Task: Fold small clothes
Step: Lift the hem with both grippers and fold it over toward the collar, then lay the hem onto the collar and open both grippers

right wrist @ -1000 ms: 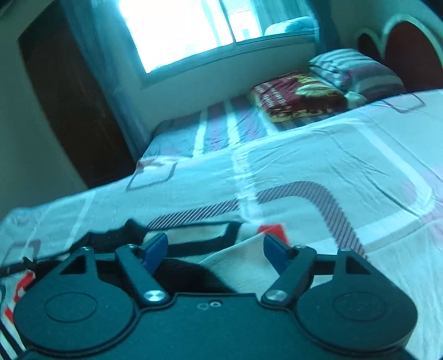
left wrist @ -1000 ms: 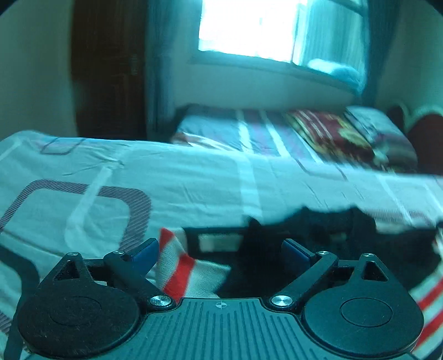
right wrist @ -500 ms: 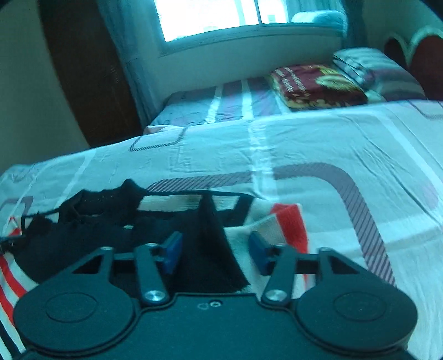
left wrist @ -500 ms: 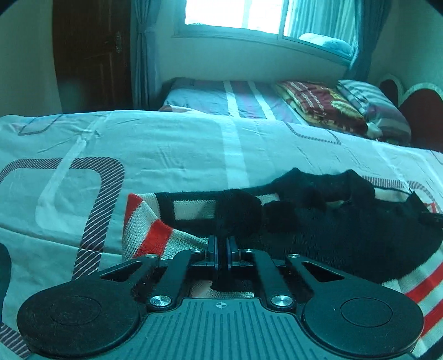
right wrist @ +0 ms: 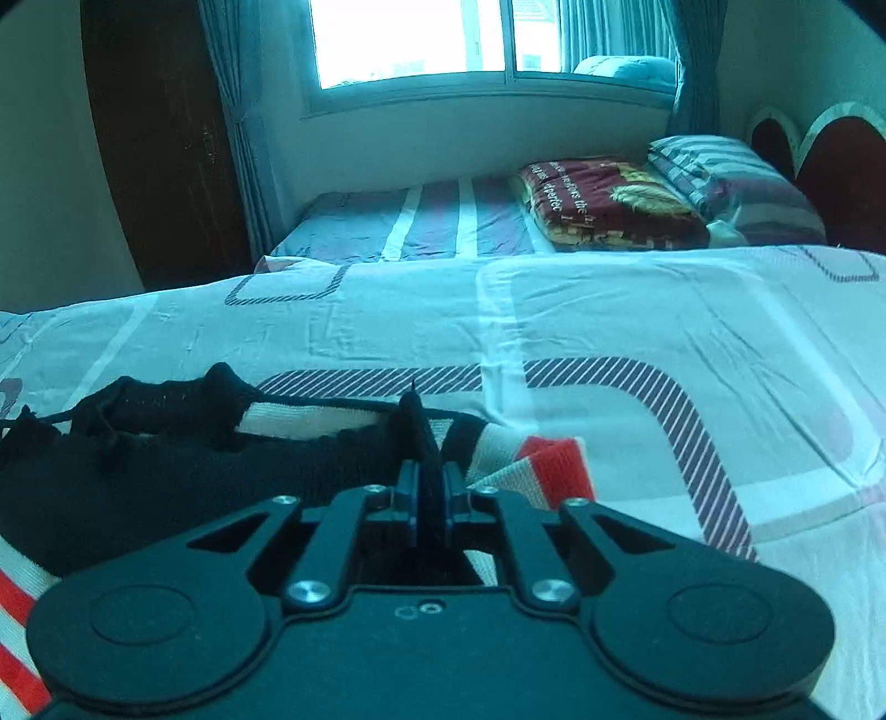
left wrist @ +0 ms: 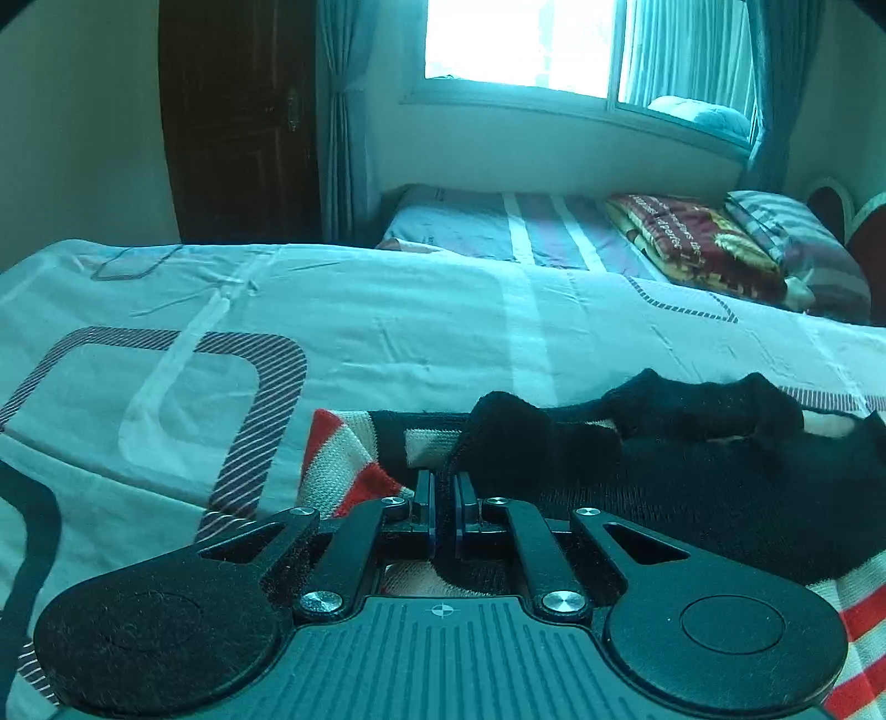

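A small knitted garment (left wrist: 692, 487), black with cream and red stripes, lies rumpled on the bed. In the left wrist view my left gripper (left wrist: 442, 487) is shut on a bunched black fold near the garment's striped left end. In the right wrist view the same garment (right wrist: 166, 476) spreads to the left. My right gripper (right wrist: 431, 487) is still closing, its blue pads pinching an upright ridge of black fabric beside the red and cream corner (right wrist: 554, 459). The garment's near parts are hidden under both gripper bodies.
The patterned bedsheet (left wrist: 387, 332) stretches wide beyond and beside the garment. A second bed behind holds a folded red blanket (right wrist: 603, 205) and a striped pillow (right wrist: 731, 177). A dark door (left wrist: 238, 122) and a bright window (right wrist: 410, 39) are at the back.
Both grippers stood open a second ago with the garment's edge between their fingers. Both have since closed on black fabric, the left first, and the right has rolled to level.
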A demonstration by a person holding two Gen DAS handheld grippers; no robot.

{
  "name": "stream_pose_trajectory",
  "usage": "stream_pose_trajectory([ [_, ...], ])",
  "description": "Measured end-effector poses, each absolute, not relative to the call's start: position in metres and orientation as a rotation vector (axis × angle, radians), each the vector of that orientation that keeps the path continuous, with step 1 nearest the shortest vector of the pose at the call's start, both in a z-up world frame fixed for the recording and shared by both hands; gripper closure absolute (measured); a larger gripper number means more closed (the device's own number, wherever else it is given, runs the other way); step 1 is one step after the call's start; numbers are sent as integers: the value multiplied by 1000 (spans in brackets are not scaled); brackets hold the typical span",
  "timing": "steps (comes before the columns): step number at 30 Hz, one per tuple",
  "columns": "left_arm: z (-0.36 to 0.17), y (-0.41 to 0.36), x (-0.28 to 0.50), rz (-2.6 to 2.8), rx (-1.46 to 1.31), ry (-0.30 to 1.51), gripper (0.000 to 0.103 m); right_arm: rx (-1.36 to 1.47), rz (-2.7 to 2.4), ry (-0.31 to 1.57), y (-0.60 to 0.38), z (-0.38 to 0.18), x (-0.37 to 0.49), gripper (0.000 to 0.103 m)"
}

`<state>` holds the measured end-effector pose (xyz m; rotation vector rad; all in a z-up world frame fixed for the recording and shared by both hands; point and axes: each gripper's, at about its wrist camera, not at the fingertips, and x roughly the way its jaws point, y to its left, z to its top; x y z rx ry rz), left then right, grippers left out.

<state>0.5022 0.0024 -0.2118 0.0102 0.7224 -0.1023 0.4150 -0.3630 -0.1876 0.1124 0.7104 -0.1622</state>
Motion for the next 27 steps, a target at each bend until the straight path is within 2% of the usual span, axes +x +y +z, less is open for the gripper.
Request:
stream_pose_trajectory([
  [2,-205,8,496,-90,-3,714,96,114,-180,682,-365,-178,405,62],
  [4,-195,12,484,-95,-27,689,96,114,-166,647,-364,-166,393,59],
  [8,-183,-8,468,-221,7,688,95,108,-47,651,-338,-154,386,59],
  [11,-184,-35,473,-291,21,727,95,91,39,685,-302,-158,400,65],
  [16,-198,-66,492,-269,32,772,95,60,70,722,-272,-171,427,69],
  [19,-213,-51,504,-206,-3,793,96,-5,24,773,-276,-189,437,70],
  [22,-215,-27,507,-157,-70,802,96,2,-59,746,-307,-196,430,71],
  [24,-216,-18,504,-162,-44,796,96,48,-86,739,-327,-195,426,79],
  [25,-216,-17,501,-163,-20,789,96,53,-87,741,-332,-195,424,87],
  [27,-214,-13,495,-155,-14,785,96,28,-87,742,-331,-194,422,88],
])
